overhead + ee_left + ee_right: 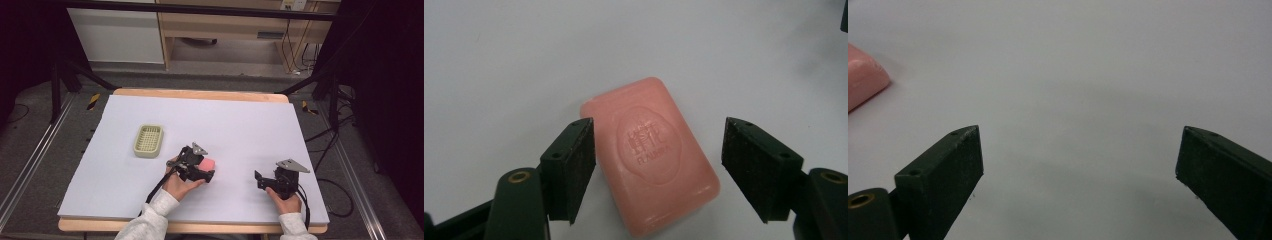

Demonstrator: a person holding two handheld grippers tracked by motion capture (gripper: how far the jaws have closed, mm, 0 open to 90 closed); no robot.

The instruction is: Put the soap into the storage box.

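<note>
The left tongs (656, 170) stand wide open, released, with a pink bar of soap (649, 155) lying flat on the desk (524, 60) between the two black jaws. In the left gripper view the left jaw's pad sits right against the soap's long edge, or so near that I cannot tell whether it touches; the right jaw stands clearly apart from the other edge, with white desk showing in the gap. The soap lies slightly askew to the jaws, its stamped face up, its far end reaching past the jaw tips.

From the high view the left tongs (202, 170) are held low by the person's left hand (180, 185), near the middle of the desk (150, 200) toward the near edge, and the soap (208, 163) peeks out pink at their tip.

The right tongs (1078, 160) are also spread wide, gripping nothing; bare white desk (1073, 75) lies between and ahead of the jaws. A rounded corner of the soap (863, 75) shows at the left edge of the right gripper view, well apart from those jaws. In the high view the right tongs (260, 179) sit in the right hand (285, 200) to the right of the soap, pointing toward it.

A pale green slotted soap dish (148, 140) rests on the desk to the left of and a little beyond the left tongs, with open desk between them.
</note>
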